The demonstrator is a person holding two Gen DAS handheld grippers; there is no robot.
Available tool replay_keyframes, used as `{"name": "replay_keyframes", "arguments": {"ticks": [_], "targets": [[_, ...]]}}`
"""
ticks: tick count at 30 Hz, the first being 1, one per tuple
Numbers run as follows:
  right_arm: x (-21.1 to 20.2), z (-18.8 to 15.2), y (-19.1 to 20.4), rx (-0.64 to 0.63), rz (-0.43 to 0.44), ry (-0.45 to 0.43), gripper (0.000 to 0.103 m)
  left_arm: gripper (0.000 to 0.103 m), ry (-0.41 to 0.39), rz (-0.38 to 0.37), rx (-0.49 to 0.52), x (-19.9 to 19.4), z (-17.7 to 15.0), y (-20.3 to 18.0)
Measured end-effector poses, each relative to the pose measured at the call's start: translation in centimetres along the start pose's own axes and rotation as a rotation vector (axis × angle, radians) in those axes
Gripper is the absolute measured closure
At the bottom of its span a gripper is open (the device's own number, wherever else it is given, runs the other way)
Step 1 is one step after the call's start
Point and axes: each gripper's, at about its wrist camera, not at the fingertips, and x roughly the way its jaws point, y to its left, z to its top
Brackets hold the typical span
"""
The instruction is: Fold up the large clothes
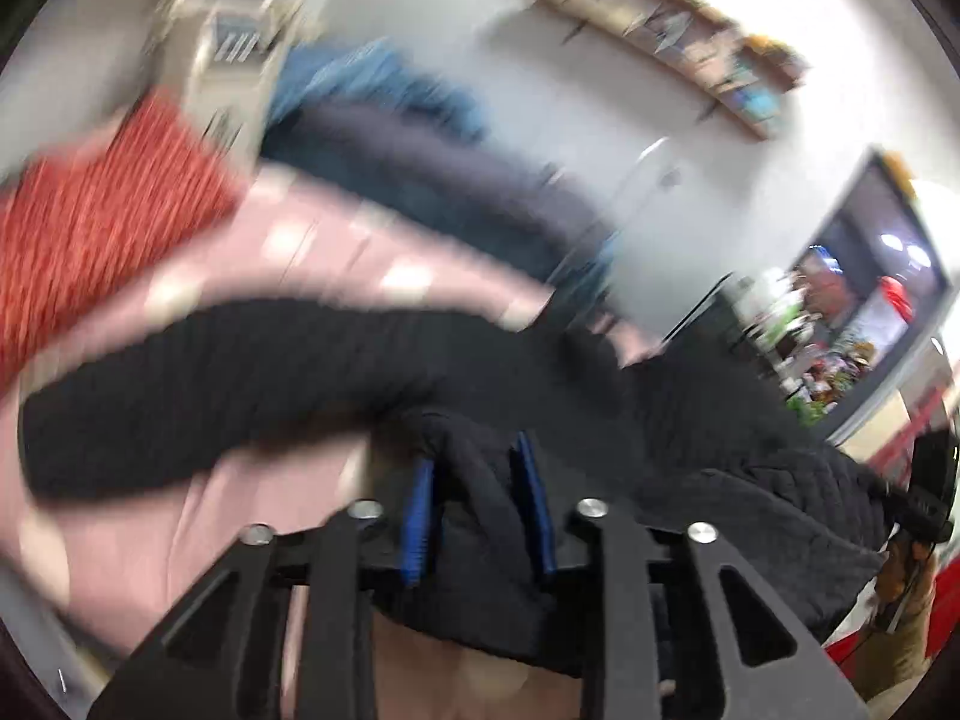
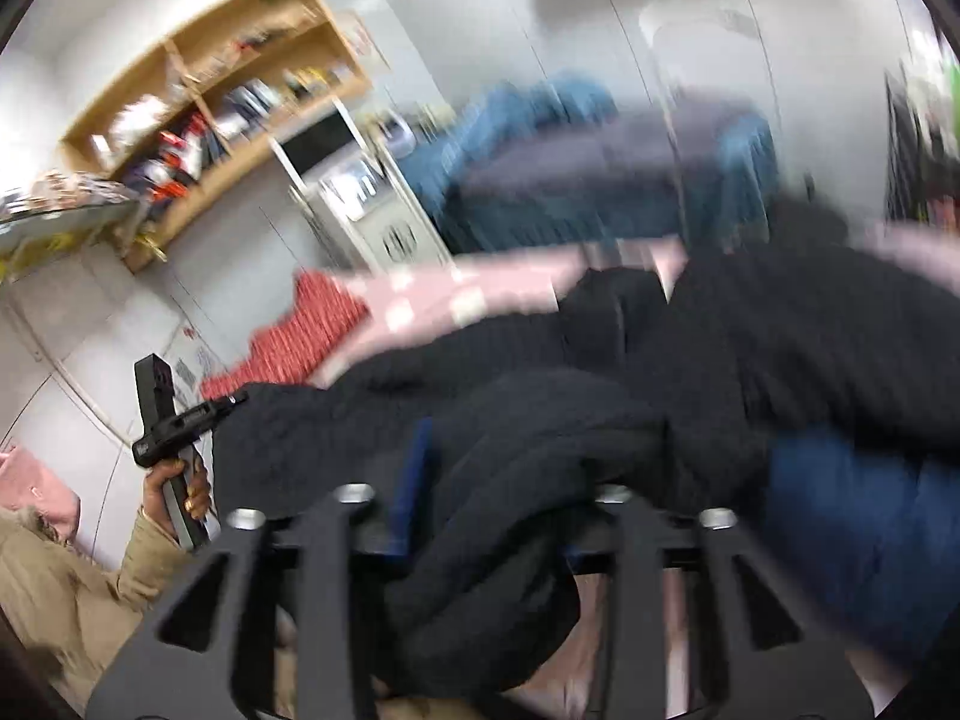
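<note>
Black quilted garment (image 1: 690, 420) clamped between left gripper (image 1: 480, 498) blue pads (image 1: 420, 516), also bunched inside right gripper (image 2: 510, 480); right closure indeterminable. Draped over pink bedding (image 1: 336, 252), beside red fabric (image 1: 90, 228).

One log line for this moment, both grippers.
left hand-held gripper: shut on black garment | right hand-held gripper: shut on black garment | frames motion-blurred

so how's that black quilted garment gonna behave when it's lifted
Probably floppy: the black quilted garment sags and bunches between the left gripper and right gripper. Its padded look suggests some bulk. Loose ends will likely trail over the pink sheet.
</note>
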Motion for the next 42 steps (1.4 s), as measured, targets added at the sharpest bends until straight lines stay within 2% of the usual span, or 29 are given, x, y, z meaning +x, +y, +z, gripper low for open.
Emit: {"name": "replay_keyframes", "arguments": {"ticks": [1, 3, 5, 6, 8, 10, 11, 12, 15, 18, 20, 22, 24, 26, 28, 30, 32, 36, 37, 38, 39, 41, 42], "targets": [[0.5, -1.1, -1.5, 0.052, -0.018, 0.037, 0.056, 0.054, 0.042, 0.031, -0.045, 0.5, -1.3, 1.6], [1.2, -3.1, -3.7, 0.138, -0.042, 0.076, 0.056, 0.041, 0.056, 0.155, -0.101, 0.4, -3.3, 4.2], [1.3, -4.6, -5.2, 0.227, 0.008, 0.114, 0.056, 0.038, 0.047, 0.201, -0.169, -0.1, -4.0, 6.1], [1.4, -4.9, -5.5, 0.259, 0.032, 0.140, 0.056, 0.036, 0.028, 0.204, -0.213, -0.7, -4.0, 6.9], [1.4, -5.2, -5.3, 0.276, 0.047, 0.172, 0.056, 0.033, -0.002, 0.195, -0.228, -2.1, -3.8, 7.3], [1.0, -5.5, -4.2, 0.221, 0.082, 0.186, 0.053, 0.026, -0.028, 0.173, -0.157, -2.6, -3.0, 5.5], [0.9, -5.7, -3.7, 0.190, 0.099, 0.204, 0.043, 0.024, -0.034, 0.162, -0.114, -2.4, -2.4, 4.2], [0.8, -5.8, -3.0, 0.144, 0.093, 0.225, 0.038, 0.019, -0.037, 0.142, -0.057, -2.2, -2.3, 2.6], [1.3, -6.9, -1.8, 0.043, -0.045, 0.299, 0.038, 0.011, -0.012, 0.079, 0.083, 0.1, -2.5, -1.8], [0.0, -8.0, -2.9, 0.068, -0.087, 0.294, 0.038, 0.010, 0.059, 0.042, 0.206, 3.2, -4.0, -5.8], [-2.1, -8.5, -4.7, 0.115, -0.100, 0.246, 0.037, 0.010, 0.107, 0.038, 0.274, 4.8, -5.2, -7.7], [-4.7, -9.3, -6.8, 0.177, -0.126, 0.159, 0.037, 0.010, 0.154, 0.031, 0.338, 6.4, -6.5, -9.3], [-6.3, -10.0, -8.5, 0.208, -0.201, 0.091, 0.037, 0.010, 0.189, 0.032, 0.371, 7.7, -7.2, -10.1], [-6.3, -10.7, -10.2, 0.217, -0.281, 0.072, 0.037, 0.010, 0.212, 0.014, 0.366, 8.8, -7.3, -10.2], [-5.0, -11.8, -11.8, 0.227, -0.306, 0.082, 0.037, 0.010, 0.214, 0.005, 0.354, 9.0, -7.3, -10.7], [-2.7, -12.8, -12.9, 0.248, -0.297, 0.113, 0.037, 0.010, 0.208, 0.007, 0.349, 8.8, -7.3, -10.9], [-0.4, -13.5, -13.3, 0.273, -0.244, 0.130, 0.037, 0.010, 0.206, 0.016, 0.350, 8.6, -7.6, -11.2], [3.3, -14.6, -13.0, 0.311, -0.081, 0.132, 0.037, 0.010, 0.221, 0.060, 0.347, 8.4, -8.0, -10.1], [4.4, -14.6, -12.5, 0.300, -0.068, 0.145, 0.038, 0.010, 0.228, 0.067, 0.339, 8.4, -8.2, -9.8], [5.4, -14.8, -12.3, 0.278, -0.071, 0.158, 0.041, 0.010, 0.237, 0.071, 0.330, 8.6, -8.4, -9.5], [5.9, -14.8, -11.8, 0.248, -0.087, 0.169, 0.053, 0.010, 0.246, 0.077, 0.324, 8.9, -8.7, -9.1], [7.0, -14.8, -11.1, 0.181, -0.183, 0.204, 0.065, 0.010, 0.270, 0.087, 0.320, 9.9, -9.5, -8.6], [7.5, -14.9, -11.1, 0.154, -0.261, 0.229, 0.065, 0.009, 0.296, 0.115, 0.322, 10.8, -10.1, -8.2]]}}
